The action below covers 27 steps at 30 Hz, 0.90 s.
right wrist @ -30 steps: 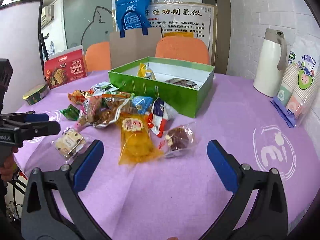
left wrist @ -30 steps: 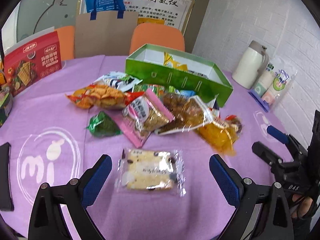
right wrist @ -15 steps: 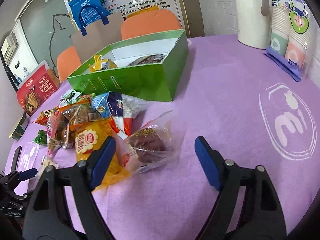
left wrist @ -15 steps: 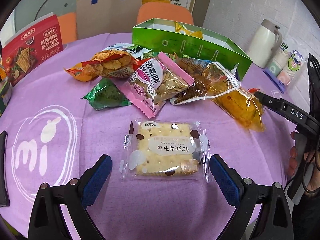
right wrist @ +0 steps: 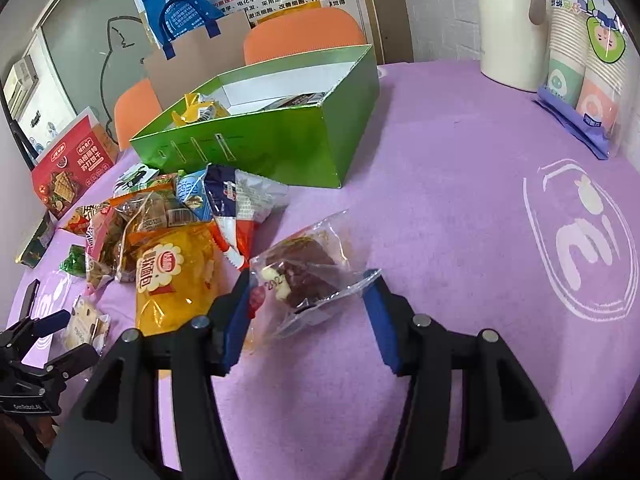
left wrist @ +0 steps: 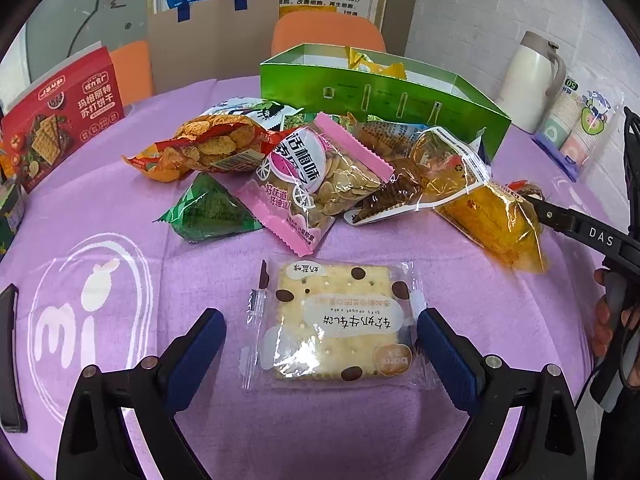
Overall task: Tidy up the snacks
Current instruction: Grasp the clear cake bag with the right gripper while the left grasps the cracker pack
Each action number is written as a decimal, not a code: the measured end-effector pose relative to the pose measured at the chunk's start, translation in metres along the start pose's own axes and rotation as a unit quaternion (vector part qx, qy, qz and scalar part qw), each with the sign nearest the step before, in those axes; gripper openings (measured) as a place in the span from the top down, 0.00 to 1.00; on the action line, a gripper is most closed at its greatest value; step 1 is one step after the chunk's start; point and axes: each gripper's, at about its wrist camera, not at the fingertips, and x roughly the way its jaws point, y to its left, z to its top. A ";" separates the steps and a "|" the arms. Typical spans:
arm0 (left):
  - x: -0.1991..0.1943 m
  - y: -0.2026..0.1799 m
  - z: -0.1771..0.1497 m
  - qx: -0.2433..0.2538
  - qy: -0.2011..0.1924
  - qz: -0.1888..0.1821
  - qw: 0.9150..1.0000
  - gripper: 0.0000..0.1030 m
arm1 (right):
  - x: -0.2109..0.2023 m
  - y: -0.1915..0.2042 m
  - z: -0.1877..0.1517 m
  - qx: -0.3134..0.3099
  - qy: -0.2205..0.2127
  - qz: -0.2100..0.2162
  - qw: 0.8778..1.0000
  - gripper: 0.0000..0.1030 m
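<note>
— Between the blue pads of the left claw [left wrist: 320, 350], what lies there?
— A clear-wrapped cracker pack [left wrist: 334, 328], flat on the purple surface [left wrist: 120, 200]. The claw is spread wide; the right pad [left wrist: 444, 354] sits at the wrapper's edge, and the left pad [left wrist: 196, 350] stands a little off it.
— And the right claw [right wrist: 310, 306]?
— Spread too, but narrower. A clear bag with a dark cake [right wrist: 304, 272] lies between its pads, on the surface. The left pad [right wrist: 236, 316] is against the bag's corner and the right pad [right wrist: 380, 312] meets the wrapper's far tip. Whether either is pressing it, I cannot tell.
— What lies beyond the cracker pack?
— A heap of snacks: a green triangular pouch [left wrist: 208, 210], a pink seed packet [left wrist: 316, 184], an orange chip bag [left wrist: 204, 148], and a yellow bag [left wrist: 492, 216] off to the right, partly under a clear wrapper.
— In the right wrist view?
— That yellow bag [right wrist: 176, 276] lies just beside the cake bag, touching the left pad's side, with a red-white-blue packet [right wrist: 236, 208] behind it.
— Any container?
— A green box [right wrist: 280, 136], open at the top, behind the heap. A yellow packet [right wrist: 196, 110] leans in its left end and a dark packet [right wrist: 296, 100] lies further along inside.
— Beyond that?
— A cream jug [right wrist: 508, 24] and sleeved paper cups [right wrist: 580, 60] stand at the right edge, and a red cracker box [left wrist: 64, 116] stands at the left.
</note>
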 end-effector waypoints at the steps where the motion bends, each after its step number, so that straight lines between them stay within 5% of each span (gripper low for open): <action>1: -0.001 -0.001 0.000 0.003 0.000 -0.003 1.000 0.09 | 0.000 0.000 0.000 0.001 -0.001 0.001 1.000 0.46; 5: -0.003 -0.007 0.000 0.019 -0.002 -0.009 1.000 0.24 | 0.001 0.005 -0.002 -0.016 0.002 -0.012 1.000 0.46; 8: -0.006 -0.009 -0.002 0.026 -0.011 -0.009 1.000 0.46 | 0.001 0.010 -0.005 -0.031 -0.001 -0.026 0.999 0.48; 13: -0.014 0.006 -0.004 -0.017 -0.009 -0.058 0.998 0.55 | -0.007 0.009 -0.010 -0.030 -0.005 -0.030 0.999 0.51; 18: -0.037 0.013 0.000 -0.042 -0.023 -0.115 0.992 0.84 | -0.035 0.013 -0.005 -0.031 -0.036 -0.032 0.998 0.51; 27: -0.043 0.018 0.008 -0.036 -0.038 -0.111 0.992 0.89 | -0.071 0.039 0.017 -0.055 -0.094 -0.013 0.994 0.51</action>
